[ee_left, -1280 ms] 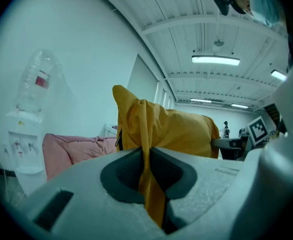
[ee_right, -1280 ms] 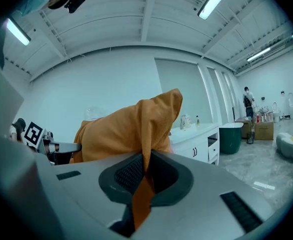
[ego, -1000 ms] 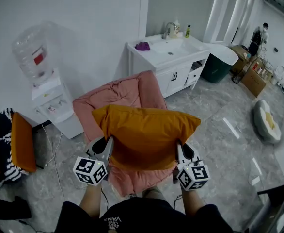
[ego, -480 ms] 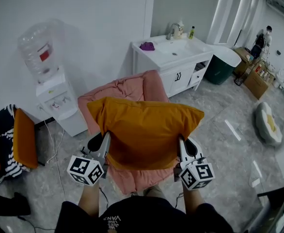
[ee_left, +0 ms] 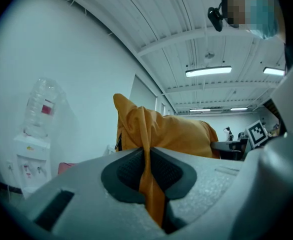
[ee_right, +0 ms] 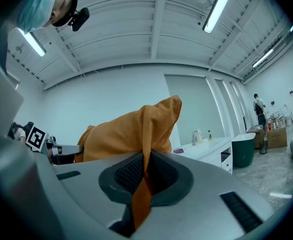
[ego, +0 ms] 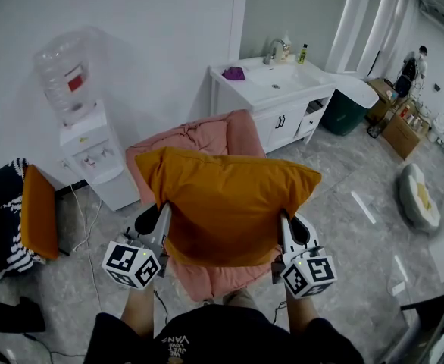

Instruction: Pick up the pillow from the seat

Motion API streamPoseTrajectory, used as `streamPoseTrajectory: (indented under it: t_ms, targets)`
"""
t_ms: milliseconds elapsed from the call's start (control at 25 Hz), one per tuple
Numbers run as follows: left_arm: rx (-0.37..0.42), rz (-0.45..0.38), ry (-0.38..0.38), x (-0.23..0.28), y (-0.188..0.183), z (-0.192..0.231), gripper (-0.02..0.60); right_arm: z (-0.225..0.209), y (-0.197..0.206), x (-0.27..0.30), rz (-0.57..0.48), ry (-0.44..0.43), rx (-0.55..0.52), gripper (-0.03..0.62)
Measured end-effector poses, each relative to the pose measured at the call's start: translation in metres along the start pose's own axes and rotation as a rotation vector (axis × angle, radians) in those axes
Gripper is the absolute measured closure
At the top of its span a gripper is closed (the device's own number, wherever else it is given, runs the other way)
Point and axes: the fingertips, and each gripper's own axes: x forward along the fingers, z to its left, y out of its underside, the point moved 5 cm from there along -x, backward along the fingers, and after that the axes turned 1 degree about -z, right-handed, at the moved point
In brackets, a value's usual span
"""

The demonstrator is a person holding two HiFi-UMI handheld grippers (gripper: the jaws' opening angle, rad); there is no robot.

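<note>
**A:** Orange fabric fills the middle of the head view. Is that the pillow?

**B:** Yes, the plump orange fabric pillow [ego: 229, 203]. It is held broadside between the two tongs, in front of the person [ego: 214, 343] and over the pink padded armchair [ego: 195, 139].

**A:** Is it off the seat [ego: 211, 279]?

**B:** It seems lifted clear. From steeply above it covers most of the seat, though, so I can't be sure of a gap.

**A:** How do the left tongs [ee_left: 147, 171] stand?

**B:** Nearly closed, pinching a fold at the pillow's left edge. The orange cloth runs down between the dark ribbed pads [ee_left: 127, 172].

**A:** And the right tongs [ee_right: 144, 176]?

**B:** The same at the right edge: narrow and clamped on a strip of the cloth. The pillow's corner stands up above them.

**A:** What is around?

**B:** Behind the armchair is a white vanity cabinet with a sink [ego: 282, 116]. A small purple cloth [ego: 234, 73] lies on its tabletop [ego: 301, 82]. To the left, a white water dispenser [ego: 82, 139] with a clear bottle stands against the white wall [ego: 146, 29]. At the far left a flat orange cushion [ego: 39, 222] leans on a black-and-white striped seat [ego: 2, 196]. The floor [ego: 358, 218] is grey marbled tile. A dark green bin [ego: 343, 111] stands just right of the cabinet.
</note>
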Motion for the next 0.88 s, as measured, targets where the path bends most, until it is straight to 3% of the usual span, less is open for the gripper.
streamPoseTrajectory:
  t_ms: [880]
  targets:
    - [-0.027, -0.011, 0.005, -0.012, 0.001, -0.001, 0.545, 0.011, -0.002, -0.011, 0.004, 0.01, -0.024, 0.574]
